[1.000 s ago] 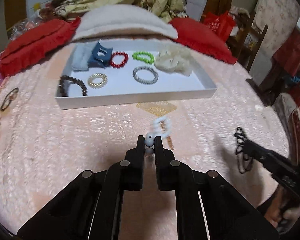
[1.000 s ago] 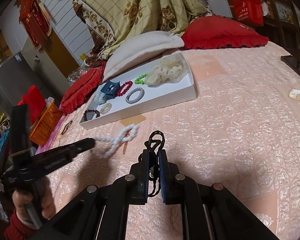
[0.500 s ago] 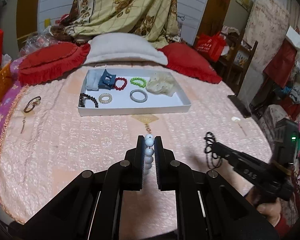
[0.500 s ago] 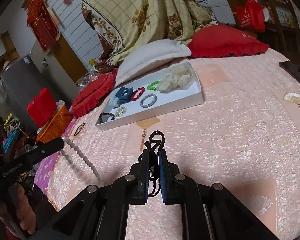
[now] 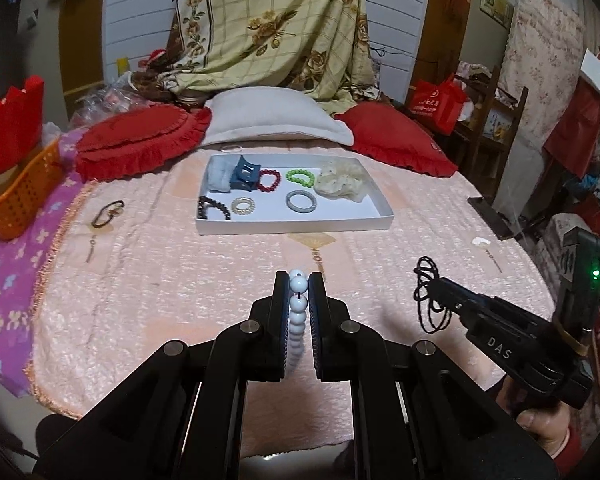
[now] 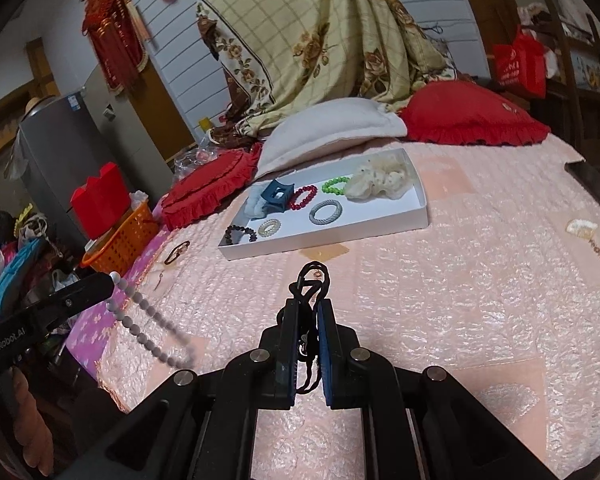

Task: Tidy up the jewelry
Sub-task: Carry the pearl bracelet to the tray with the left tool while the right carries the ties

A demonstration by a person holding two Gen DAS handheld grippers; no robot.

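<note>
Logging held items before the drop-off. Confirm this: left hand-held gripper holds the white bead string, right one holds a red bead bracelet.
One error: the right hand-held gripper holds a black cord, per the right wrist view. The red bead bracelet lies in the white tray. The left hand-held gripper does hold the white bead string.

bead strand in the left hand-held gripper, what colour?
Pale white-blue beads, pinched in the left hand-held gripper. Clearest in the left wrist view.
</note>
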